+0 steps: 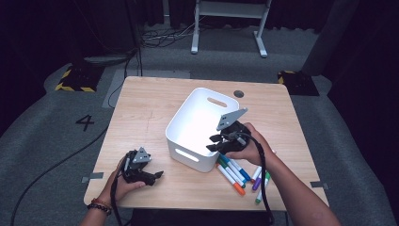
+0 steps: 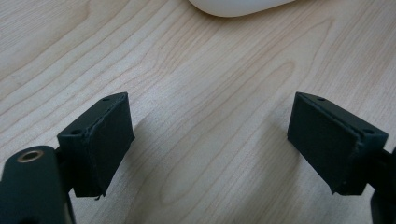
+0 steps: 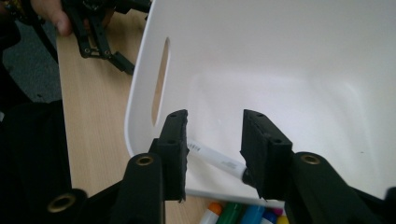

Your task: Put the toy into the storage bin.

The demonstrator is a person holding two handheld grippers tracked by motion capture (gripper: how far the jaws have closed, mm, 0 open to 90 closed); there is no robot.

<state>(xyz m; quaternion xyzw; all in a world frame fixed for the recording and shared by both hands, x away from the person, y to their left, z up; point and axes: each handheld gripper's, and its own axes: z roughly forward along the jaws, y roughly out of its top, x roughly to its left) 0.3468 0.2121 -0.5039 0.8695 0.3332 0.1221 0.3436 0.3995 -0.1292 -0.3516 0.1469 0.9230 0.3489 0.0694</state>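
Observation:
A white bin [image 1: 188,155] with handle slots stands on the wooden table [image 1: 141,108]. My right gripper [image 1: 214,143] hangs over the bin's near right rim. In the right gripper view its jaws stand apart [image 3: 215,126] above the bin's inside [image 3: 280,56]. A white marker [image 3: 217,161] lies slanted below the gap, and the pads do not press on it. Several coloured markers [image 1: 235,174] lie on the table just right of the bin, under that hand. My left gripper [image 1: 157,175] rests low at the table's front left, open [image 2: 210,135] over bare wood.
The bin's rounded corner [image 2: 233,7] sits just ahead of the left gripper. The table's front edge [image 1: 188,207] is close to both hands. A white desk frame [image 1: 230,23] and cables lie on the floor beyond the table.

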